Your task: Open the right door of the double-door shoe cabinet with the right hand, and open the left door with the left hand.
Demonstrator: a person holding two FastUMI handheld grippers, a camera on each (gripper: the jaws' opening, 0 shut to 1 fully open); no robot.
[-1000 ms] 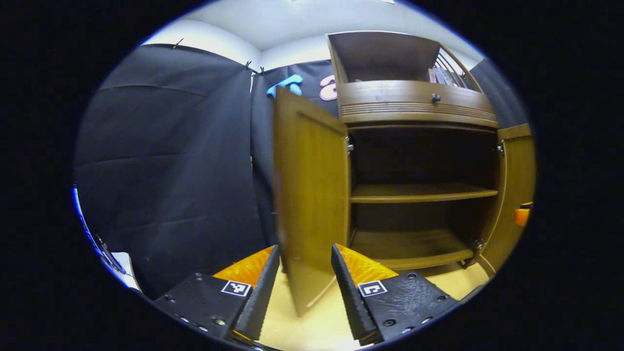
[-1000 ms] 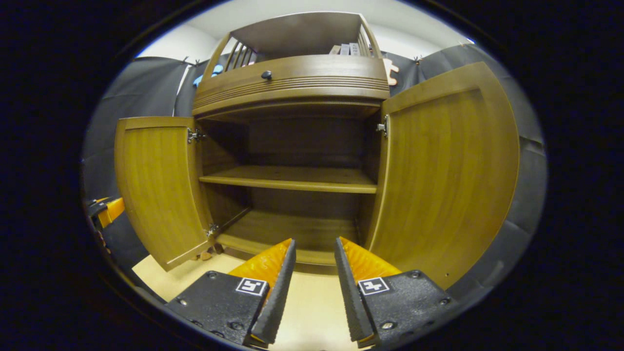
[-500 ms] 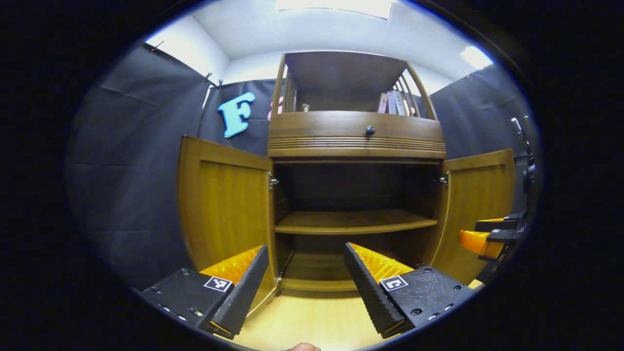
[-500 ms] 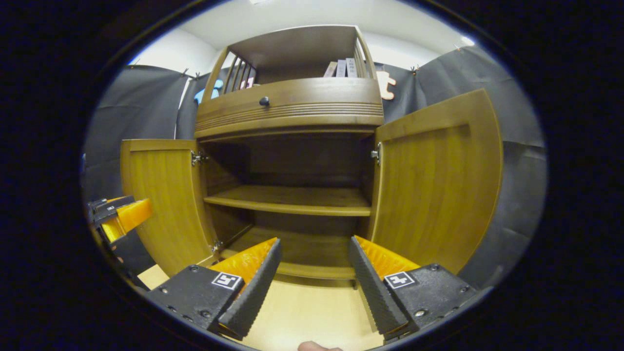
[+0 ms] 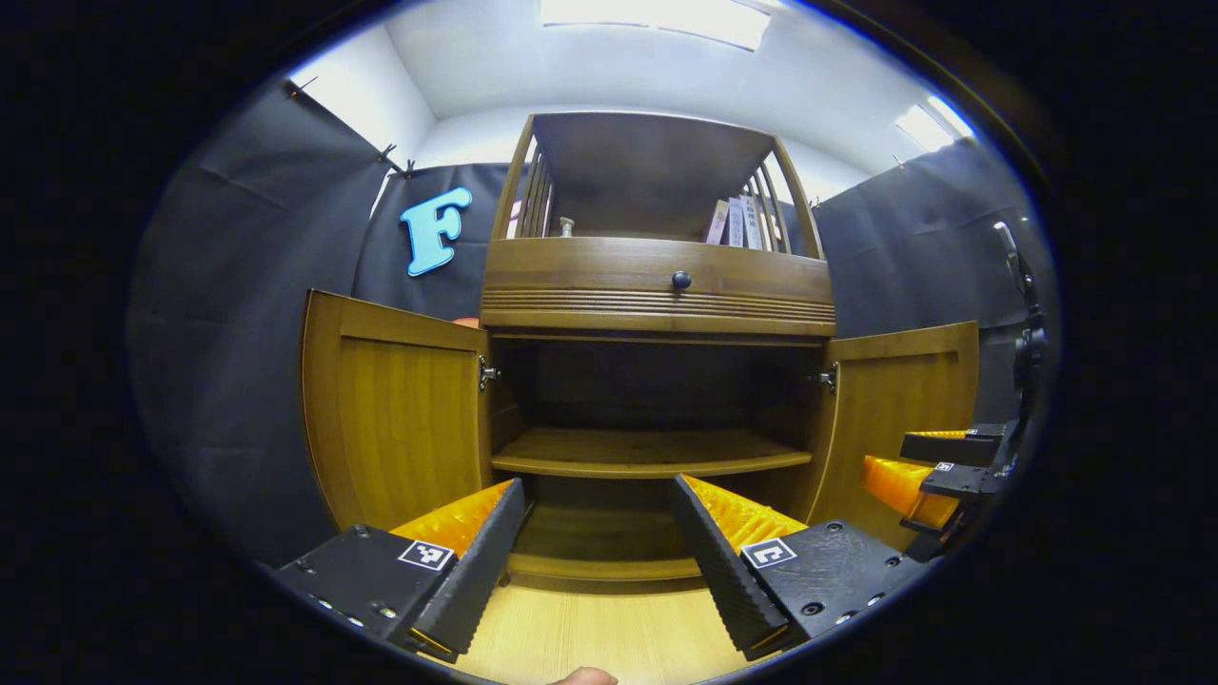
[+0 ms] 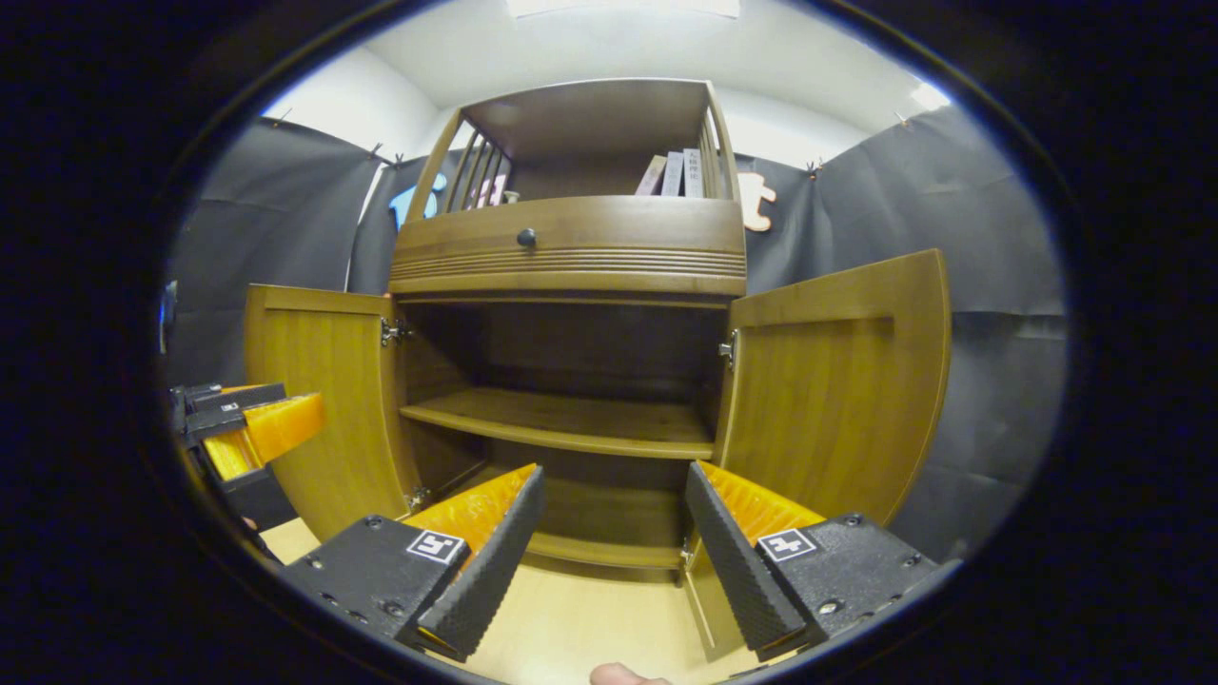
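Note:
The wooden shoe cabinet (image 5: 657, 295) (image 6: 571, 252) stands in front of me with both doors swung wide. The left door (image 5: 400, 419) (image 6: 319, 400) hangs out to the left and the right door (image 5: 904, 409) (image 6: 837, 381) out to the right. Inside are a bare middle shelf (image 5: 647, 452) (image 6: 561, 423) and a bottom board. My left gripper (image 5: 595, 547) is open and holds nothing, a short way back from the cabinet; it also appears at the left edge of the right gripper view (image 6: 247, 433). My right gripper (image 6: 609, 547) is open and apart from the right door; it appears too at the right edge of the left gripper view (image 5: 928, 471).
A drawer with a dark round knob (image 5: 680, 280) (image 6: 525, 237) sits above the doors. The railed top shelf holds a few books (image 5: 737, 221) (image 6: 677, 173). Pale wooden floor (image 5: 590, 628) lies before the cabinet. Black cloth walls close in on both sides.
Both grippers have drawn back from the cabinet and opened wider. The left gripper has come off the left door's edge and now faces the cabinet squarely. Both doors stay wide.

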